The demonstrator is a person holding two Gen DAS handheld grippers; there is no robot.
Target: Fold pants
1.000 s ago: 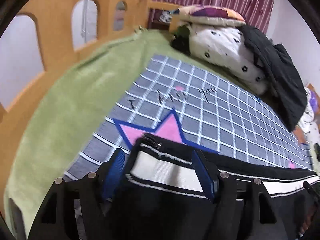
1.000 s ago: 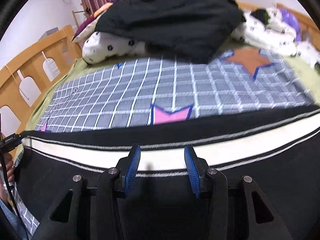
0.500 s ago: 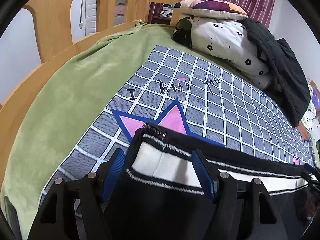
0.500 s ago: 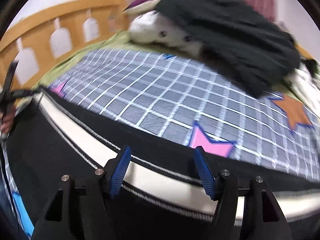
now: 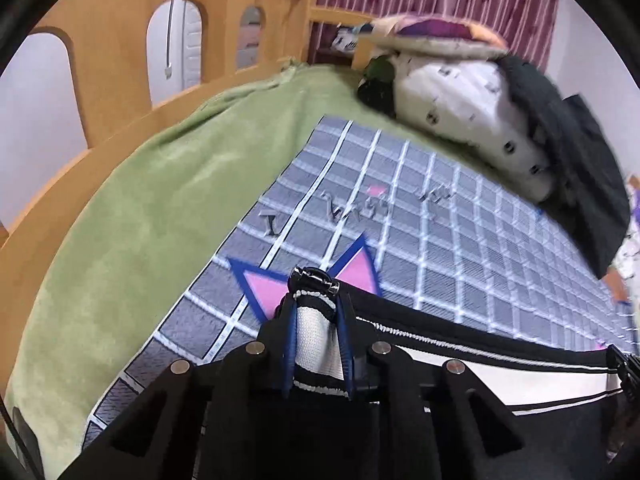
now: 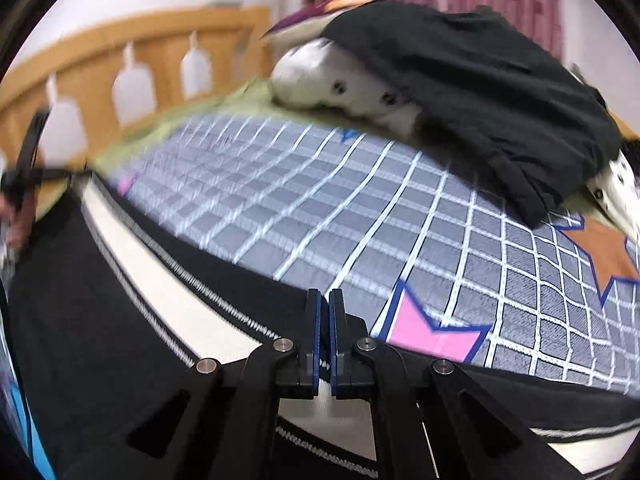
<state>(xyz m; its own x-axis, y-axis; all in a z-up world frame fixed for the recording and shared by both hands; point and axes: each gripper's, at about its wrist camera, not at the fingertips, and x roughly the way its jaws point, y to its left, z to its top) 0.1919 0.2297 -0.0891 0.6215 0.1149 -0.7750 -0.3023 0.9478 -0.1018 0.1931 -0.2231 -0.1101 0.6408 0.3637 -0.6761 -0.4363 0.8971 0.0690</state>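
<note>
since both grippers have just been closing on the black pants with the white side stripe (image 5: 500, 376), which lie stretched along the near edge of the grey checked blanket with pink stars (image 5: 440, 240), the lift should wait until each pinch is sure. the left gripper (image 5: 317, 344) bunches the zipped end of the stripe between its blue pads. the right gripper (image 6: 325, 332) is pressed nearly flat together at the stripe's black edge; whether cloth sits between its pads is hard to tell. judging by this, raise both ends evenly, keeping the stripe taut, and fold away from the dark heap of clothes (image 6: 472, 72).
</note>
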